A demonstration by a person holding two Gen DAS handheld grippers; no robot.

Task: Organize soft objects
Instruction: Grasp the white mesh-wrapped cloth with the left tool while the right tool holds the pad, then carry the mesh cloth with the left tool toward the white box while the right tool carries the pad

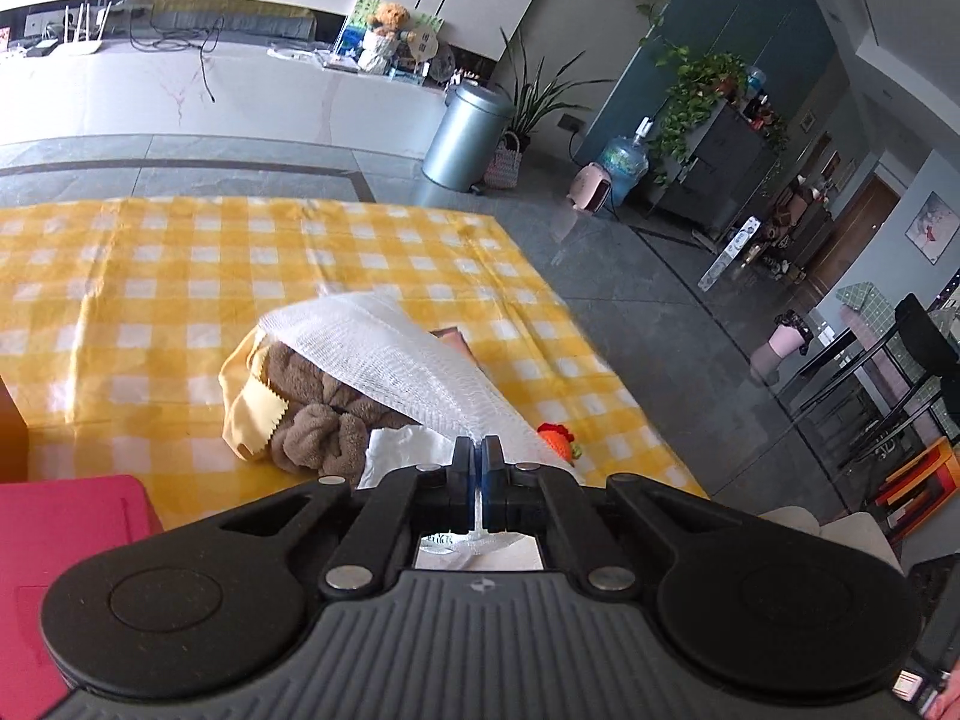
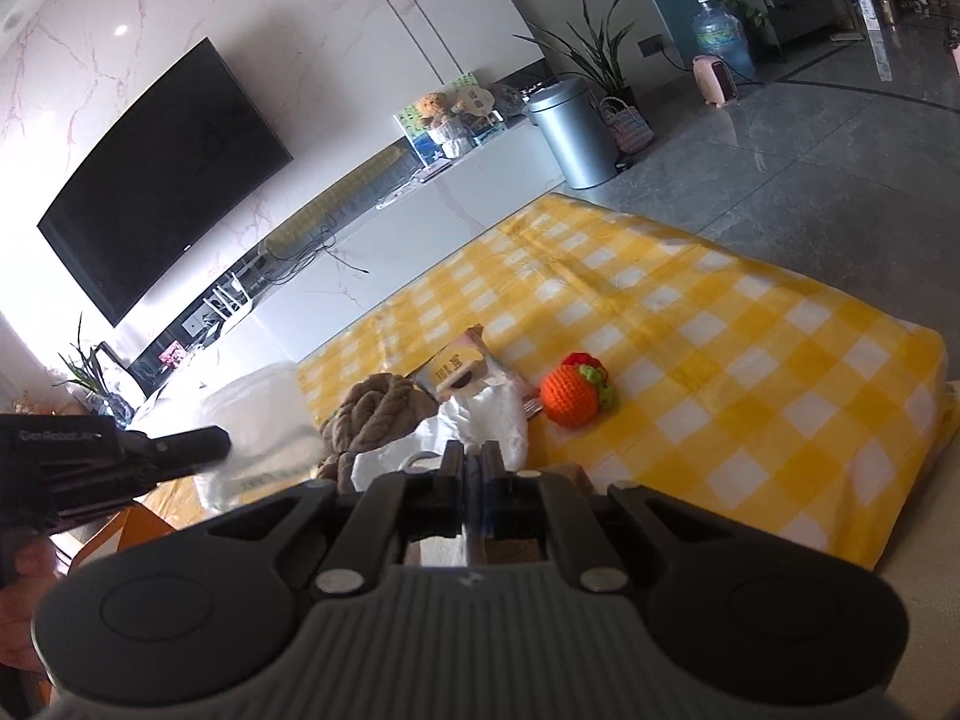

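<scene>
The left hand-held gripper [image 1: 478,450] is closed on a corner of a white mesh cloth [image 1: 384,354], which stretches away from it up and to the left, draped over the pile of soft things on the yellow checked table [image 1: 180,276]. The right hand-held gripper [image 2: 474,457] has its fingers together; whether it pinches the white plastic bag [image 2: 480,420] just ahead, I cannot tell. The cloth is thin, gauzy and open-weave; beneath lie a brown towel [image 1: 324,432] and yellow cloth [image 1: 246,402].
</scene>
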